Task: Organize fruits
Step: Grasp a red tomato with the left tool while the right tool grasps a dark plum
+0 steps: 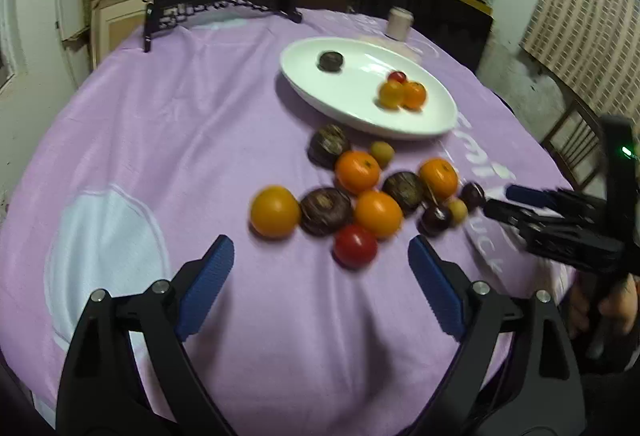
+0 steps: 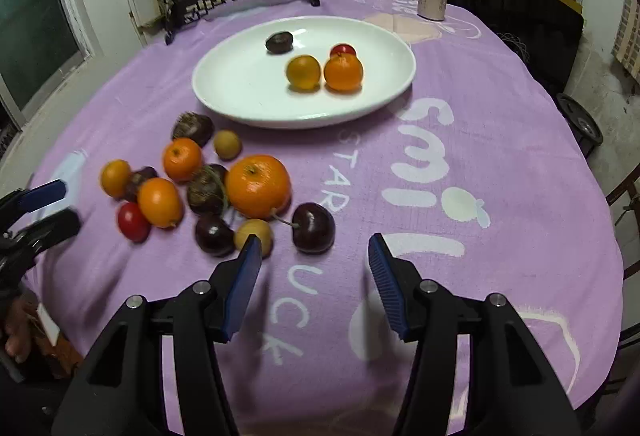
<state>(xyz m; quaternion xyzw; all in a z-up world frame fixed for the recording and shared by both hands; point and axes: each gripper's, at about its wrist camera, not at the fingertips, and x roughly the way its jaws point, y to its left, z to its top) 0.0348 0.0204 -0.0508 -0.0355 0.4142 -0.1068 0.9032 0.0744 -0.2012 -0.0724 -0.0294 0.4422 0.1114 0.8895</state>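
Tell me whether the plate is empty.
Not empty: the plate holds four fruits; about a dozen more lie on the cloth.

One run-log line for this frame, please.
left gripper: open, empty | right gripper: open, empty | plate: four fruits | remaining fruits loose on cloth

Purple tablecloth [image 2: 500, 108] on the counter: white lettering reads "smil", partly cut off, with smaller "STAR" and "UCK" beside it. Can [image 2: 432, 0]: label print is illegible.
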